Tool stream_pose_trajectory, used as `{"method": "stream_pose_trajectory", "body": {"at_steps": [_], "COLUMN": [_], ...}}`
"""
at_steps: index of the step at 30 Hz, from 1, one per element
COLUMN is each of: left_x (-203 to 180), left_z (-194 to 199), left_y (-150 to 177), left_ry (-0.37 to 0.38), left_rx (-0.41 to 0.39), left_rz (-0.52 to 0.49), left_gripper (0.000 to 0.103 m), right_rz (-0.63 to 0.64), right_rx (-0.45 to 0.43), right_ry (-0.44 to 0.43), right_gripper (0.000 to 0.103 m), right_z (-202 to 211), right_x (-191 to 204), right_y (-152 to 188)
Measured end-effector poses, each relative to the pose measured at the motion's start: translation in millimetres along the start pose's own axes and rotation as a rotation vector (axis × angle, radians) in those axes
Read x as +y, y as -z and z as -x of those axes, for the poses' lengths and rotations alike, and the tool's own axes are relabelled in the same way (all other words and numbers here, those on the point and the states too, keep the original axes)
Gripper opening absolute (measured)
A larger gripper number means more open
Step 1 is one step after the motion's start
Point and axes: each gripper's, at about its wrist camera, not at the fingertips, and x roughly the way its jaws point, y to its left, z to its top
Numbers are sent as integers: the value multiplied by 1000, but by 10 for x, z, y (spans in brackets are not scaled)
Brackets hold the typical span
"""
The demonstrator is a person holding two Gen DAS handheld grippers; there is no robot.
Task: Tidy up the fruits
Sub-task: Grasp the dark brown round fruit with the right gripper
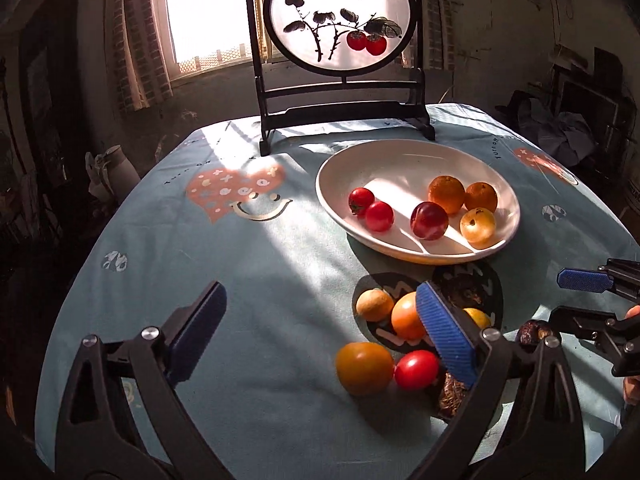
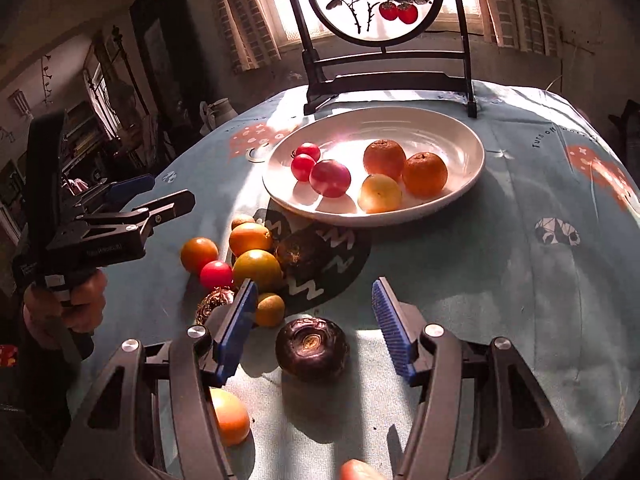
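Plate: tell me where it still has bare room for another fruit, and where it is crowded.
The white plate is bare along its far side, toward the screen stand, and between the cherry tomatoes and the two oranges. Its near half is crowded: red plum, yellow plum and oranges sit close together.

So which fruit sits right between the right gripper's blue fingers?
The dark purple round fruit, alone between the right gripper's open pads, untouched. The orange, yellow and red fruits lie further left.
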Motion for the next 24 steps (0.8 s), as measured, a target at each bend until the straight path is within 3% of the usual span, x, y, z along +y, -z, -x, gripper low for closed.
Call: {"method": "stream_pose_trajectory", "body": {"at_steps": [15, 24], "left_x": [209, 246], "left_z": [29, 43], "left_y": [214, 233], "left_ry": [12, 17], "left_rx": [46, 49], "left_rz": [63, 78], "left_gripper": [97, 97], "right_rz": [131, 131], "right_rx": [137, 168], "right_ry": [82, 94], "right_gripper": [60, 46], "right_z": [-219, -295], "right_x": [201, 182], "right_y": [217, 251]}}
